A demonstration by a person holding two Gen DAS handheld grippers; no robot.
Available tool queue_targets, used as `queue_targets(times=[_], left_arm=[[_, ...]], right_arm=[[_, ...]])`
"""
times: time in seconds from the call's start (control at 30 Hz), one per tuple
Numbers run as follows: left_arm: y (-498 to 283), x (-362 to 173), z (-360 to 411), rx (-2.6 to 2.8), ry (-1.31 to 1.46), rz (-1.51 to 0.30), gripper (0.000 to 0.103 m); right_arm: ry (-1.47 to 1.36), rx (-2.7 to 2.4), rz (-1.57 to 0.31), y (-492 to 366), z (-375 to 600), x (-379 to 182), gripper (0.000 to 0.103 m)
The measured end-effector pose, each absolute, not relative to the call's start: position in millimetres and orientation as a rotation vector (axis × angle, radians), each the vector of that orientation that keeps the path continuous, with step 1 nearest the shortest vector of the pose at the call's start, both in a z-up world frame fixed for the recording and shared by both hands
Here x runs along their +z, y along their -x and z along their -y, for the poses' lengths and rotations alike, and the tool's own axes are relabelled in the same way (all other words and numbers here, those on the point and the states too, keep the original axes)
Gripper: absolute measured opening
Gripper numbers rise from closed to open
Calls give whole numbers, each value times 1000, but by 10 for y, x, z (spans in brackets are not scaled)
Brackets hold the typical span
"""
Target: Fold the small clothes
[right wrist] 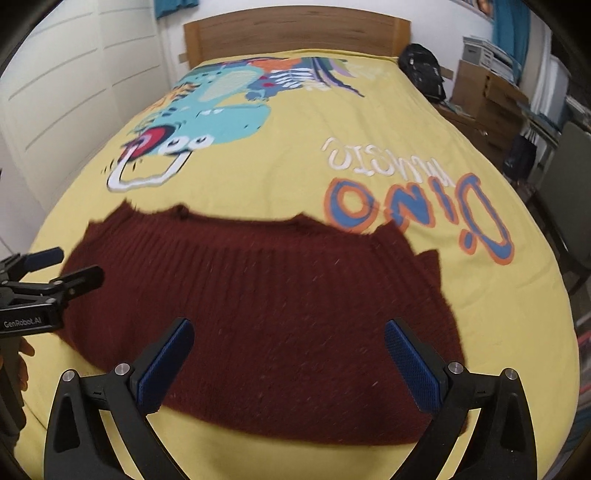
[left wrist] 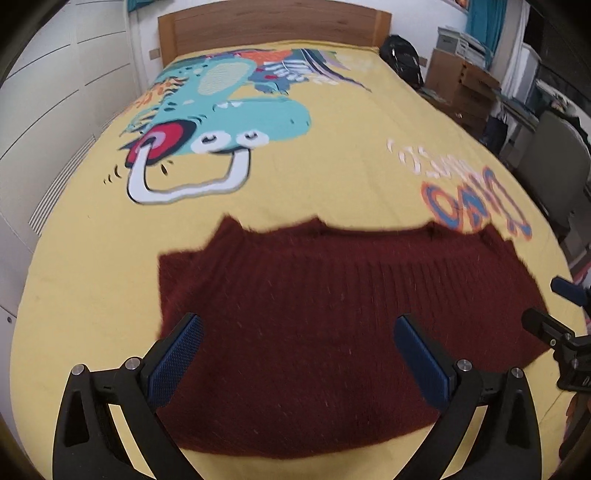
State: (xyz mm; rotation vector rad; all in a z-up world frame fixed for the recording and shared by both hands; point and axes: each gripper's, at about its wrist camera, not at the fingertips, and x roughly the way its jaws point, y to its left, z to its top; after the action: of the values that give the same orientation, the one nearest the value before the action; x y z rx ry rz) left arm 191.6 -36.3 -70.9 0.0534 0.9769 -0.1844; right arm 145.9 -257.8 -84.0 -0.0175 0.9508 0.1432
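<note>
Both wrist views were motion-blurred. Dark red knit garment (left wrist: 314,332) lay flat on the yellow bedspread (left wrist: 332,166), filling the lower middle of the left wrist frame; in the right wrist frame the same piece sat lower middle, spread from left of centre out to the right. Ribbed texture was visible across it, upper edge uneven with a few small peaks, lower edge a smooth curve near the bottom of both frames. Left gripper (left wrist: 299,354) had its jaws spread wide, blue pads (left wrist: 177,362) at lower left and lower right of its own frame, nothing between them, garment below. Right gripper (right wrist: 288,354) was the same: jaws wide apart, blue pads (right wrist: 166,365) clear of the fabric as far as the blur allowed, nothing clamped. Left gripper also showed at the left edge of the right wrist frame, by the garment's left end; right gripper showed at the right edge of the left wrist frame, by the garment's right end. Bedspread carried a teal cartoon dinosaur print (left wrist: 229,110) in the upper left of centre and blue-orange lettering (right wrist: 417,214) to the right, just beyond the garment's top edge. Wooden headboard (left wrist: 273,26) ran along the top. Black bag (right wrist: 421,70) and cardboard boxes (right wrist: 484,96) stood upper right beside the bed.
</note>
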Motion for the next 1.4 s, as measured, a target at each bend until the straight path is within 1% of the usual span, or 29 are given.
queue_targets(times=[0.23,0.43,0.67,0.97,1.1,1.2,1.33,1.4], left_arm=[[-1785,-1183,398,-181,-91,-1043,102],[-1738,-1506,169,-133,-98,-1088,102],[-1675,-1533,-65,-129,-88,-1067,102],[-1683,-1584,-133,-120,-57,-1088,102],[-1670,-1593,-148,-134,-57,-1076,102],[-1698,-1568,-150,-158,-65,-1104,102],[-1756,-1384,-217,-179,-23,-1176,102],[-1758,-1247,-289,-180,4,-1165,102]], right_arm=[[30,102,-1055,-1399,2614,-1419,103],[-7,68,-1062,-1366,2911,-1547,103],[-39,30,-1066,-1355,3305,-1570,102],[-83,55,-1045,-1280,3371,-1681,103],[-76,56,-1056,-1300,3353,-1644,103],[-57,31,-1038,-1272,3311,-1463,103],[-53,34,-999,-1153,3291,-1175,103],[-50,48,-988,-1099,3280,-1044,103]])
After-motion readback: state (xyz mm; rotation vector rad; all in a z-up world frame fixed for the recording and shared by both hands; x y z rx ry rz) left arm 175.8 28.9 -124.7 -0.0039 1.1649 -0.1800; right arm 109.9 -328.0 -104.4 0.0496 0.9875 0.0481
